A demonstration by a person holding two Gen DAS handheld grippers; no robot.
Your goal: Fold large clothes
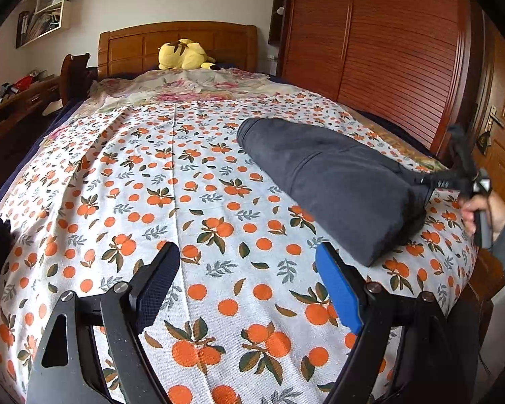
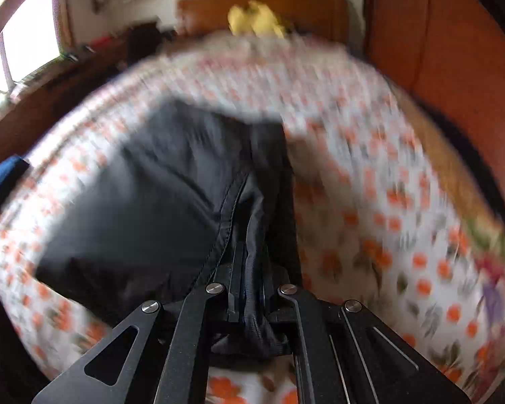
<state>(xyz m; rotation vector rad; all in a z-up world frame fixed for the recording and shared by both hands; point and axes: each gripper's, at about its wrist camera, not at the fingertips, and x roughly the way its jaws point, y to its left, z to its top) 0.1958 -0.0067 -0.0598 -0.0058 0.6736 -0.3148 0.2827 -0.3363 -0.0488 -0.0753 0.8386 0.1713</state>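
Nearest on the left, the left tongs (image 1: pixel 245 286) hang wide apart and empty over the bed's white sheet printed with orange fruit (image 1: pixel 192 181). Right of them, on the sheet's near right part, lies the folded dark grey garment (image 1: pixel 333 181). At its right end the right tongs (image 2: pixel 249 289) are clamped tight on its seamed edge.
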